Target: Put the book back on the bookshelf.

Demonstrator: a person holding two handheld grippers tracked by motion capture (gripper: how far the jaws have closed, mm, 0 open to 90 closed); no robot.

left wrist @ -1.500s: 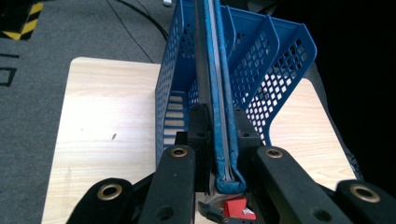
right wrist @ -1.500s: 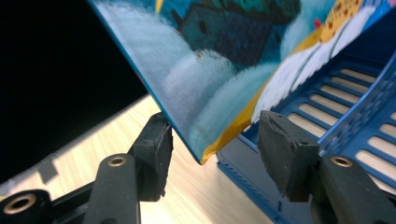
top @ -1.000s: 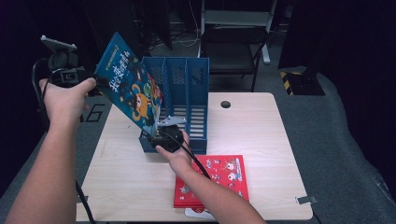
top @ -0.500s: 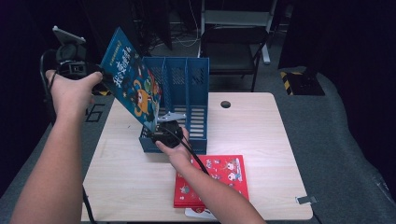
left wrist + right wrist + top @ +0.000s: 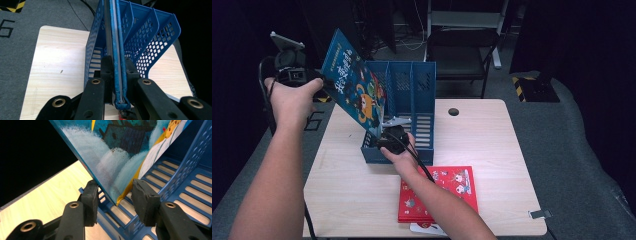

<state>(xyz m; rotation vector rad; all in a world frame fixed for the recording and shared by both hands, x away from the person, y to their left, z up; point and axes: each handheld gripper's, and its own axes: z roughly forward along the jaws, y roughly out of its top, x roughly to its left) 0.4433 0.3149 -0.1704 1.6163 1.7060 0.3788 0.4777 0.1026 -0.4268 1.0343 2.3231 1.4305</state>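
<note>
The blue picture book (image 5: 354,87) hangs tilted above the left compartment of the blue file rack (image 5: 409,107), its lower corner dipping toward the rack's front. The left gripper (image 5: 119,82) is clamped on the book's upper edge, at about ten o'clock from the rack. The right gripper (image 5: 115,195) sits at the rack's front; its jaws have just been closing around the book's lower corner, the left pad touching the cover and the right one just apart. A red book (image 5: 439,192) lies flat on the table (image 5: 352,190) at five o'clock from the rack.
</note>
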